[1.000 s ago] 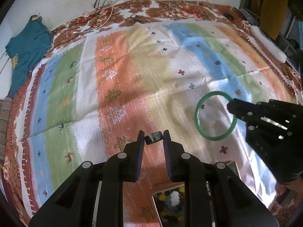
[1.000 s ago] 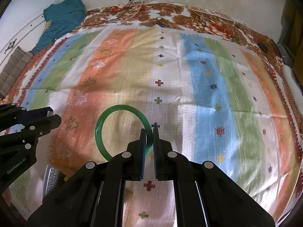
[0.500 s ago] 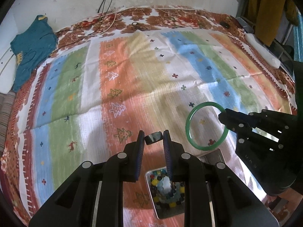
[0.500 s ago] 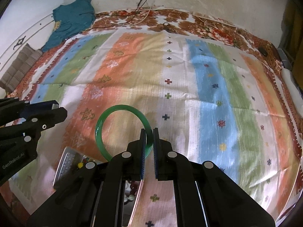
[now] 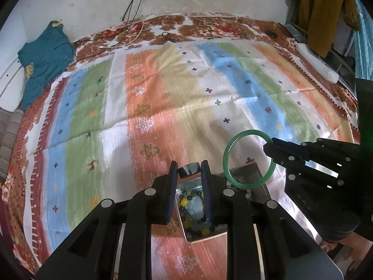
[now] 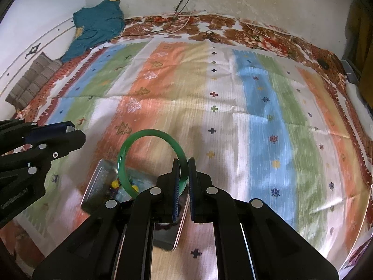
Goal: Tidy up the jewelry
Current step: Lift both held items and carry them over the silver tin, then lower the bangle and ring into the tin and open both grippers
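Both claws hang over the striped blanket (image 5: 163, 107). Left claw (image 5: 189, 168) pinches a small dark ring (image 5: 189, 169) at its tips. Right claw (image 6: 184, 172) squeezes the edge of a green bangle (image 6: 149, 161). Under them, near us, lies a metal tray (image 5: 254, 170) holding colored beads (image 5: 186, 200).

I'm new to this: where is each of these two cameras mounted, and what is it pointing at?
Left wrist view: sits on the left gripper, looking down along its jaws, shut on a small dark ring, over a metal tray of beads.
Right wrist view: sits on the right gripper, looking along jaws shut on a green bangle.
Shared: each shows the other gripper, the bangle, the tray and the striped bedcover.
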`<action>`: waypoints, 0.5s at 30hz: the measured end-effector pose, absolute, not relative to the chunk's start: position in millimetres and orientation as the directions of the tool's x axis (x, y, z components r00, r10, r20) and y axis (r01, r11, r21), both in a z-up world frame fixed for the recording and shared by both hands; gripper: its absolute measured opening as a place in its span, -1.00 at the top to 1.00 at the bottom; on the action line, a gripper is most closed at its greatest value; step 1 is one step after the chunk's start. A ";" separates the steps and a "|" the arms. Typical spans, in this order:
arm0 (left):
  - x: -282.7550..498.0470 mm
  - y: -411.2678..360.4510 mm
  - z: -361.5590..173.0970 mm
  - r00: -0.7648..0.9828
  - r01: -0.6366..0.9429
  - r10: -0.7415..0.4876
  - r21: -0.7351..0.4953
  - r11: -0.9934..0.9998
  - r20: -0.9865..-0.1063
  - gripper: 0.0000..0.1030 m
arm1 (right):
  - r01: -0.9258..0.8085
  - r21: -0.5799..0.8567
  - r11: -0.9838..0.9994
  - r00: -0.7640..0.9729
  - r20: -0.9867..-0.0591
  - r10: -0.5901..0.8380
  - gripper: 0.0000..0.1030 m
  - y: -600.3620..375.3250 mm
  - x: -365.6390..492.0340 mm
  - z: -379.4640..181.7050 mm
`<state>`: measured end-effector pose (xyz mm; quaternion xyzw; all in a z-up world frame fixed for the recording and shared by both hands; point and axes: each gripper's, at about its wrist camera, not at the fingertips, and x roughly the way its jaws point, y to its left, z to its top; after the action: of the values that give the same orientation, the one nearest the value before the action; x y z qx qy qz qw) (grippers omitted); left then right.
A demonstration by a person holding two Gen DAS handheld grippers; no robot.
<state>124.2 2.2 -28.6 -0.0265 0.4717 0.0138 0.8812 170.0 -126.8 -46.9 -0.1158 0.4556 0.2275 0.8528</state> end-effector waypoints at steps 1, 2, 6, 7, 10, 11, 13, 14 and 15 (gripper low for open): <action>121.4 1.2 -28.7 0.556 -0.049 0.001 -0.031 0.998 -0.831 0.62 | -0.497 0.010 0.868 0.480 -0.830 0.285 0.84 -127.0 166.6 -46.6; 119.0 0.1 -28.5 0.557 -0.047 0.002 -0.029 0.998 -0.831 0.62 | -0.499 0.011 0.867 0.480 -0.829 0.287 0.84 -127.3 163.6 -46.2; 109.3 -4.8 -28.3 0.562 -0.043 0.004 -0.024 0.999 -0.827 0.62 | -0.505 0.015 0.863 0.475 -0.830 0.292 0.84 -128.7 154.1 -46.2; 107.4 -6.0 -28.6 0.562 -0.043 0.004 -0.024 0.999 -0.827 0.62 | -0.505 0.014 0.863 0.474 -0.831 0.291 0.84 -128.8 153.0 -46.7; 103.4 -9.4 -28.5 0.568 -0.036 -0.001 -0.026 0.999 -0.823 0.61 | -0.531 0.027 0.847 0.438 -0.847 0.302 0.84 -127.6 148.8 -52.4; 102.1 -9.1 -28.0 0.573 -0.042 0.004 -0.024 0.999 -0.820 0.61 | -0.534 0.041 0.845 0.428 -0.848 0.312 0.84 -128.3 147.8 -54.2; 100.7 -7.6 -27.8 0.574 -0.051 0.003 -0.032 0.998 -0.819 0.40 | -0.533 0.050 0.844 0.422 -0.850 0.317 0.75 -128.8 146.8 -55.8; 100.1 -5.4 -27.7 0.575 -0.058 0.002 -0.038 0.998 -0.818 0.36 | -0.533 0.043 0.845 0.429 -0.847 0.313 0.72 -129.0 145.6 -55.2; 99.2 -4.9 -27.4 0.575 -0.063 0.006 -0.037 0.997 -0.818 0.33 | -0.530 0.032 0.848 0.440 -0.844 0.307 0.59 -129.8 144.5 -54.0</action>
<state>99.2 -4.9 -27.4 -0.0311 0.4605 0.0196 0.8869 144.5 -129.8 -54.0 -0.1193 0.4671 0.2489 0.8400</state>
